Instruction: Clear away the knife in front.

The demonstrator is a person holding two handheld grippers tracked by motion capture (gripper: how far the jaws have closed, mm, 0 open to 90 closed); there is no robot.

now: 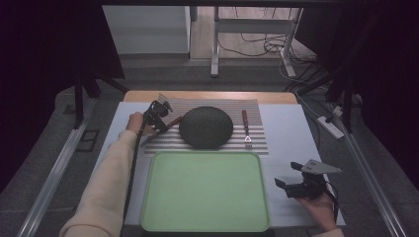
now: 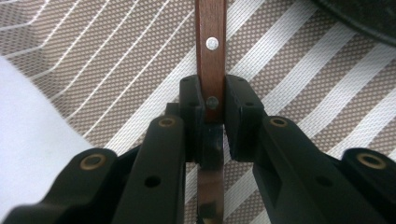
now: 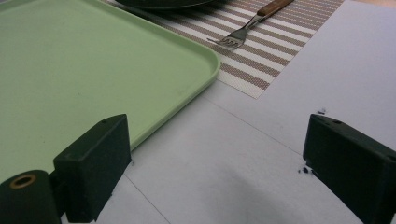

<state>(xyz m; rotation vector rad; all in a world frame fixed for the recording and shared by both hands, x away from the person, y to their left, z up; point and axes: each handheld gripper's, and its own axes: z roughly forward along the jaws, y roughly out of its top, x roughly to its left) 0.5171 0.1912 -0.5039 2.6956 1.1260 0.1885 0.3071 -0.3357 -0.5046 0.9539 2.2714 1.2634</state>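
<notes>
On the striped mat (image 1: 257, 109), left of the dark plate (image 1: 206, 127), your left gripper (image 2: 214, 116) has its jaws clamped on a knife (image 2: 211, 56): brown wooden handle with two silver rivets, shiny steel blade. Your right gripper (image 3: 215, 163) hangs wide open over the counter (image 3: 261, 154).

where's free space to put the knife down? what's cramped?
The green tray is bare all over, the widest free patch. The white table surface is bare right of the striped placemat, short of the right gripper. The placemat is crowded: dark plate in the middle, fork right, knife left in the left gripper.
</notes>
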